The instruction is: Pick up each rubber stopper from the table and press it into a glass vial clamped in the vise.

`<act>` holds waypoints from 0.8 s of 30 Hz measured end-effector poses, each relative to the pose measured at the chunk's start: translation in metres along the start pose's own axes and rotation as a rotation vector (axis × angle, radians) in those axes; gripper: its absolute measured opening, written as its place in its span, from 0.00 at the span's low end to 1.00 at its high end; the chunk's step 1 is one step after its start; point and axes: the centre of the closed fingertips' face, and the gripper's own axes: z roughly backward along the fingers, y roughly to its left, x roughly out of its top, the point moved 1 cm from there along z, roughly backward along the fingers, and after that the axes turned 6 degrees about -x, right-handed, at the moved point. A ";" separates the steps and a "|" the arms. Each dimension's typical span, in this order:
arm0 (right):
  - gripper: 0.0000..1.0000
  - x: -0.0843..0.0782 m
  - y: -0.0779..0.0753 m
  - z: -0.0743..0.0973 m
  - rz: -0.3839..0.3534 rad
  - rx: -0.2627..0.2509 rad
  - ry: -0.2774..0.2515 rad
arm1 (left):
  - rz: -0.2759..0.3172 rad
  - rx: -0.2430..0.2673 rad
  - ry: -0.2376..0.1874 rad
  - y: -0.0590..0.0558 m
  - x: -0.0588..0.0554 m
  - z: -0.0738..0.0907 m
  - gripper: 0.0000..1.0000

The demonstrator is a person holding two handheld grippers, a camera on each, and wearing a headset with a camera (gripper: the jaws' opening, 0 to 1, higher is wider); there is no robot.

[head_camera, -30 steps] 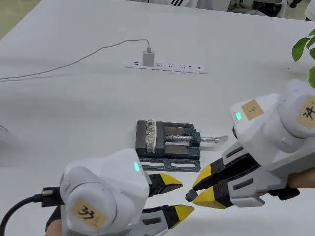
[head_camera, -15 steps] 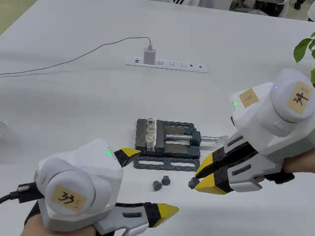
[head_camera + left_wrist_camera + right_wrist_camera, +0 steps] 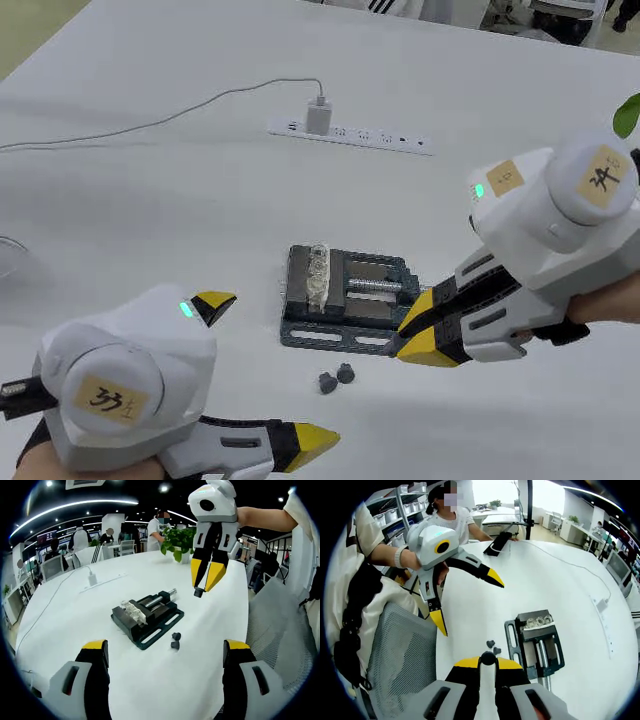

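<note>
Barely started, I reckon: my right tongs (image 3: 400,345) are pinched shut on one stopper (image 3: 198,593) by the vise's (image 3: 345,305) right side, my left tongs (image 3: 282,366) gape wide open, two more stoppers (image 3: 326,382) lie on the surface (image 3: 150,200) just near of it, and the vials (image 3: 319,275) look unplugged.

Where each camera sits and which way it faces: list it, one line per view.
Head view: on the headset, looking forward and down at the vise; left gripper and right gripper show.
Left gripper view: on the left gripper, facing along its open jaws toward the vise; the person's right forearm shows.
Right gripper view: on the right gripper, facing the vise along jaws shut on a held stopper; the left forearm shows.
Shared: all show the vise and two loose stoppers.
</note>
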 end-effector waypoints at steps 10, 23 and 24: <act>0.05 0.014 -0.034 0.006 0.058 -0.019 0.030 | 0.000 0.008 0.016 0.005 -0.004 0.006 0.94; 0.05 0.028 -0.068 -0.002 0.167 0.002 0.112 | 0.012 0.026 0.023 0.011 -0.007 0.008 0.92; 0.05 0.028 -0.069 -0.003 0.176 0.000 0.117 | 0.014 0.027 0.023 0.011 -0.007 0.008 0.92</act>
